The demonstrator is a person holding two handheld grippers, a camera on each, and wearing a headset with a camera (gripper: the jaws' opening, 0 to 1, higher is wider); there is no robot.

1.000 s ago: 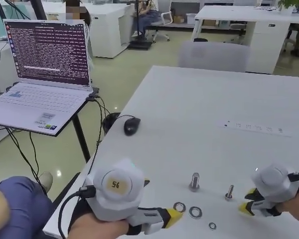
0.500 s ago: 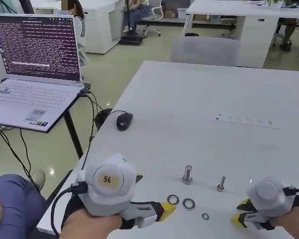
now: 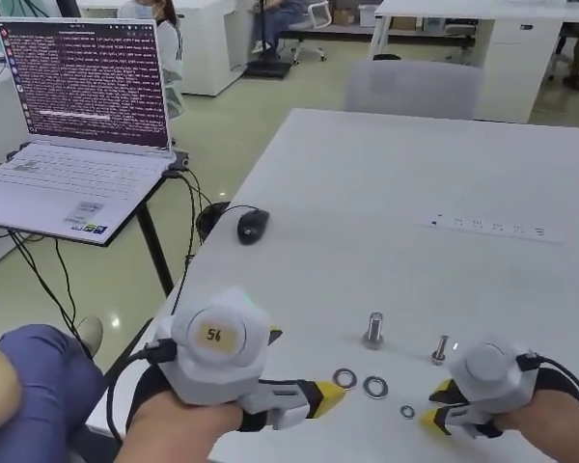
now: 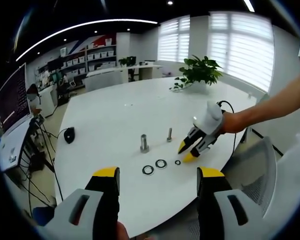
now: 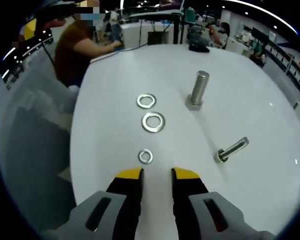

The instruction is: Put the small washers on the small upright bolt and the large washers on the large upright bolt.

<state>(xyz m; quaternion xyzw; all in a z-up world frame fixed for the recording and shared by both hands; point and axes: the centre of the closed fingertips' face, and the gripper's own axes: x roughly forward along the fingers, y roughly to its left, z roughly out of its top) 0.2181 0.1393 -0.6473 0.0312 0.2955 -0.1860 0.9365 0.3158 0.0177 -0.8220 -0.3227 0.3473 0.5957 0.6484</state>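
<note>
Washers: three, flat on the counter (image 3: 386,193), none on a bolt yet; one small washer (image 5: 145,156), two large washers (image 5: 153,121).
Bolts: two, big bolt (image 5: 197,90) and small bolt (image 5: 232,148), upright, near the washers.
Right claw (image 5: 156,172): jaws slightly apart, empty, aimed at the small washer just ahead, probably to take it first.
Left claw (image 4: 157,172): jaws wide apart, empty, hovers at the counter edge.

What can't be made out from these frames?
Laptop screen text: head view, too small to read.
Right gripper jaw gap: head view, hidden under its own body and the hand.
Far washer, large or small: right gripper view fisheye skews size; tiny in head view.
White strip on the table: head view, markings too small.
</note>
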